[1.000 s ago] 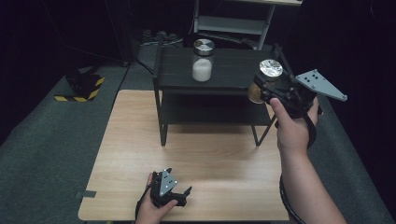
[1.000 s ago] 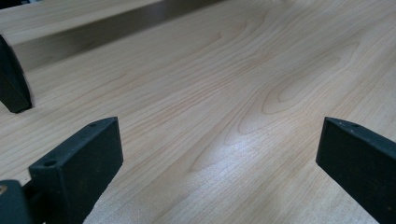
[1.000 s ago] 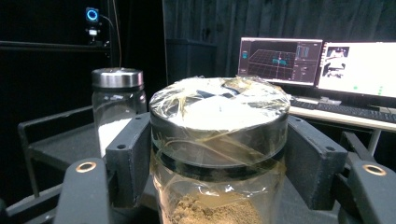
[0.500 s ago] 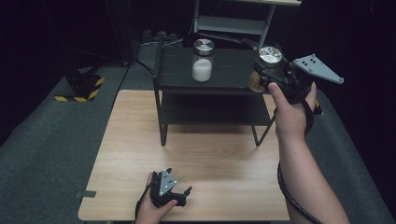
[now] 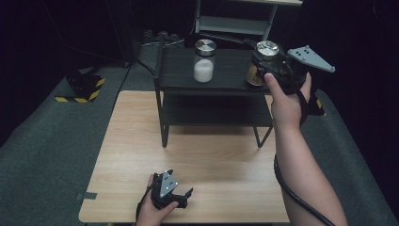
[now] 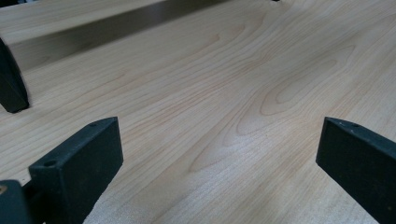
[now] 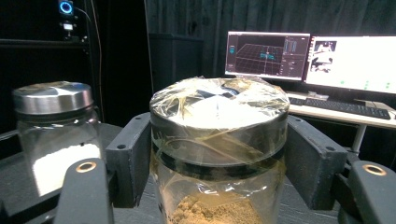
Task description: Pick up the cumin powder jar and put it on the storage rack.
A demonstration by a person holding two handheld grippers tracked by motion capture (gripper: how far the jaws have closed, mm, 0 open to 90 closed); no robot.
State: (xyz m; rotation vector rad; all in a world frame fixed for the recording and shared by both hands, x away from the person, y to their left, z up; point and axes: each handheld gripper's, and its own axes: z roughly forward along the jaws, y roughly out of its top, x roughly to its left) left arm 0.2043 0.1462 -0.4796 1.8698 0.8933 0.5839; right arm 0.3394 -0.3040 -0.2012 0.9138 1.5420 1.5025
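Observation:
A glass jar of brown powder (image 7: 218, 154) with a metal lid wrapped in clear film sits between my right gripper's (image 7: 219, 158) jaws, which are shut on it just under the lid. In the high view this brown-powder jar (image 5: 266, 51) is held by the right gripper (image 5: 269, 63) over the right end of the black shelf's top (image 5: 230, 77). A jar of white powder (image 5: 203, 61) stands upright on the shelf top to its left, also seen as the white-powder jar (image 7: 56, 135). My left gripper (image 5: 182, 187) rests low at the table's front edge, open over bare wood, as the left gripper (image 6: 217, 158) view confirms.
The black two-level shelf stands on the far half of the wooden table (image 5: 211, 160); one shelf foot (image 6: 11, 86) is near the left gripper. Monitors and a keyboard (image 7: 345, 107) lie beyond the shelf. Grey carpet surrounds the table, with a yellow-black striped object (image 5: 82, 89) at left.
My right hand has carried the brown-powder jar farther back and slightly left, over the shelf top's right end. The left hand and gripper have stayed put.

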